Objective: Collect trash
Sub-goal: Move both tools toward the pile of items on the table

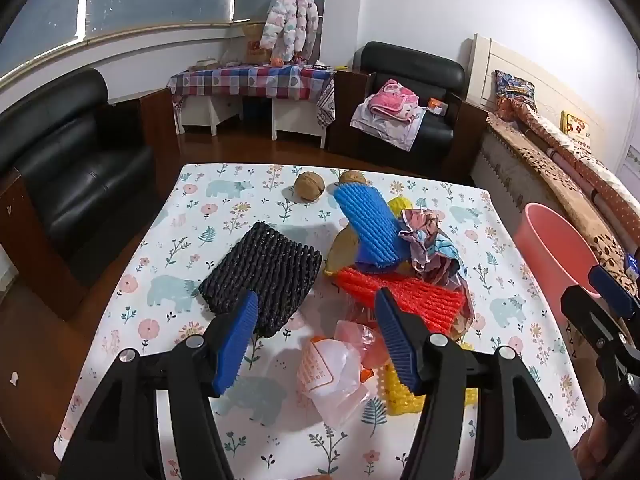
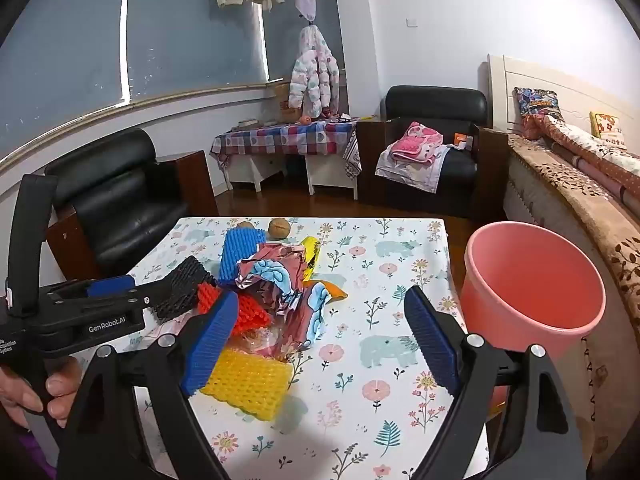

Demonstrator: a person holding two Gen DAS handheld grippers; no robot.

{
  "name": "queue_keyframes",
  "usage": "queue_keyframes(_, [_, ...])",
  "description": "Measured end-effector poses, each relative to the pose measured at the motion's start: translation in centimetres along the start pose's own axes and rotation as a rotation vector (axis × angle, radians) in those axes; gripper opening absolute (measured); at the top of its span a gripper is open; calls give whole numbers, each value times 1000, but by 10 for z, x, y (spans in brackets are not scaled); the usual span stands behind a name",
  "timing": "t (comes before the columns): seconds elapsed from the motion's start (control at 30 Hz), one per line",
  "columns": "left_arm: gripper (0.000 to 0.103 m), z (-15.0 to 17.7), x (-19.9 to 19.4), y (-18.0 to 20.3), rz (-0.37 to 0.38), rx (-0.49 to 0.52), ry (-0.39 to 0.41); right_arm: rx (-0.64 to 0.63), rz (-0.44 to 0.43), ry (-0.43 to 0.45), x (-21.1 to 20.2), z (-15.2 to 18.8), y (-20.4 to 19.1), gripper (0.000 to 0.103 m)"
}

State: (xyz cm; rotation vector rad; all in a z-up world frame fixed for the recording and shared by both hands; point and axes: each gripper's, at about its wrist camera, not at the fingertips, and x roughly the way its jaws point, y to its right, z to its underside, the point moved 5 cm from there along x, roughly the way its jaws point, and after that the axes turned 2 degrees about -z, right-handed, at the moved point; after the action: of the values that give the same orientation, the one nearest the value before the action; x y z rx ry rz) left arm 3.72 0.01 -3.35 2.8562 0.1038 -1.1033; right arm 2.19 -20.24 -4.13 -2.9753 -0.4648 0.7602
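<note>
A pile of trash lies on the floral table (image 1: 168,280): black foam net (image 1: 262,272), blue foam net (image 1: 368,224), red foam net (image 1: 404,294), yellow foam net (image 2: 248,380), crumpled printed wrapper (image 1: 432,246) and pale plastic bag (image 1: 336,376). Two walnuts (image 1: 309,186) lie at the far edge. My left gripper (image 1: 316,308) is open above the plastic bag, empty. My right gripper (image 2: 320,312) is open over the table right of the pile, empty. A pink bucket (image 2: 532,284) stands at the table's right side.
Black armchairs stand left (image 1: 76,176) and behind (image 1: 412,92) the table. A bed with floral covers (image 2: 580,168) runs along the right, close behind the bucket. A checked-cloth table (image 1: 252,80) stands by the far wall.
</note>
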Motion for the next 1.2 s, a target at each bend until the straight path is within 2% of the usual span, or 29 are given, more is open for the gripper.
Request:
queue_keyframes(0.7, [61, 7, 0, 6, 6, -13, -9, 2, 0, -6, -1, 1, 0, 85])
queue_keyframes(1.2, [61, 8, 9, 2, 75, -32, -36, 16, -4, -10, 3, 5, 1, 85])
